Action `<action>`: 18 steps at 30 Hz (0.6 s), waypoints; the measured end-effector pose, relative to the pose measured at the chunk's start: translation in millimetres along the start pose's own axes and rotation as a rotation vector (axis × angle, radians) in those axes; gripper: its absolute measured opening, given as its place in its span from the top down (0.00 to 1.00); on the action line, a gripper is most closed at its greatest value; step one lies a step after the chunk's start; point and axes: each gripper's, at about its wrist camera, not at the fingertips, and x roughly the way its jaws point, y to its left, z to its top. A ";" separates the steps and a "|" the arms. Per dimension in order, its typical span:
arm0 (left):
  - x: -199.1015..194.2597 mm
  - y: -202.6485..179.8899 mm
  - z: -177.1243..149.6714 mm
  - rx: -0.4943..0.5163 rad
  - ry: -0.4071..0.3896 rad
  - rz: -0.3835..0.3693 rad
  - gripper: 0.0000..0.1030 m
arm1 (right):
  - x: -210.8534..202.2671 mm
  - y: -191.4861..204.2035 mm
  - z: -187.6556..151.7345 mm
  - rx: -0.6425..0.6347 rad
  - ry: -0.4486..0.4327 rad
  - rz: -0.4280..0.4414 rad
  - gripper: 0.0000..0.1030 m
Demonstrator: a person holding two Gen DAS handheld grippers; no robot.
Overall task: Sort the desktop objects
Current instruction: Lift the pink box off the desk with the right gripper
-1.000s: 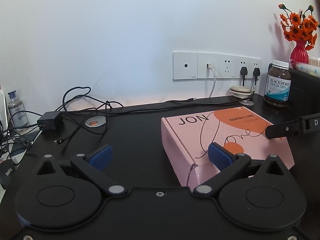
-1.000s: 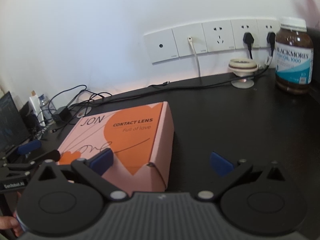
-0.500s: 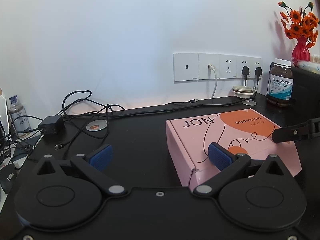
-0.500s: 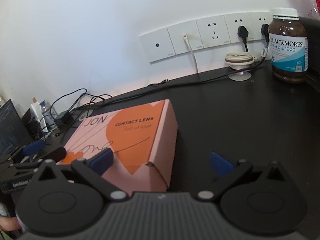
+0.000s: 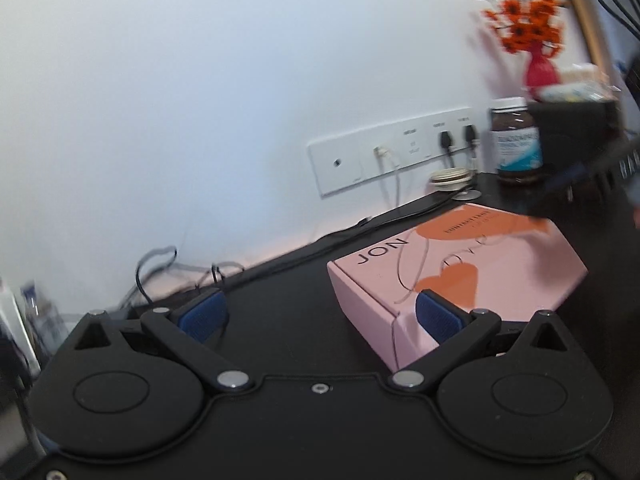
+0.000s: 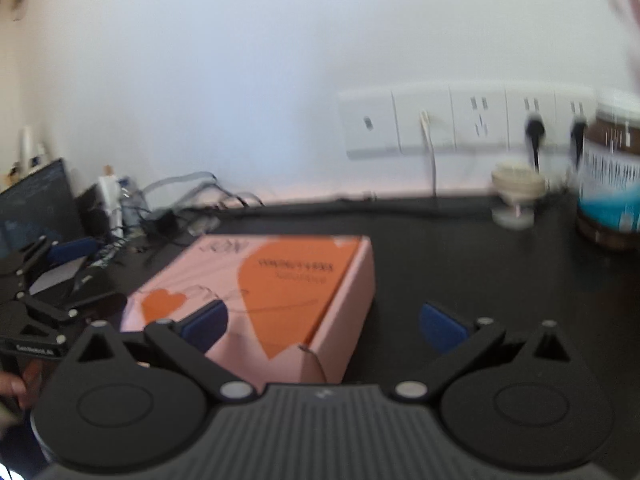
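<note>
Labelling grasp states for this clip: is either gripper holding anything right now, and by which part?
Nothing is held. The left gripper and right gripper are both open, hovering beside the pink box.

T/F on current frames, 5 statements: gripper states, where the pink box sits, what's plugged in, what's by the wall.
1. Both grippers are open and hold nothing. True: left gripper and right gripper stand wide apart.
2. The pink box lies flat on the black desk. True.
3. The box lid is flipped open. False: it is closed.
4. The brown supplement bottle lies on its side. False: it stands upright near the wall.
5. The wall sockets are all unused. False: a white cable and two black plugs are in.
</note>
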 end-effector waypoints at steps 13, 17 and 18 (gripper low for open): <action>2.3 1.9 -5.6 0.024 -0.011 -0.227 0.00 | -31.3 -6.9 -18.9 -0.140 -0.045 0.120 0.01; 11.3 7.3 -3.6 0.010 -0.036 -0.293 0.01 | -24.0 -0.3 -19.0 -0.232 -0.048 0.142 0.01; 13.1 6.8 -3.5 0.019 -0.041 -0.315 0.01 | -22.0 1.5 -19.3 -0.264 -0.050 0.139 0.01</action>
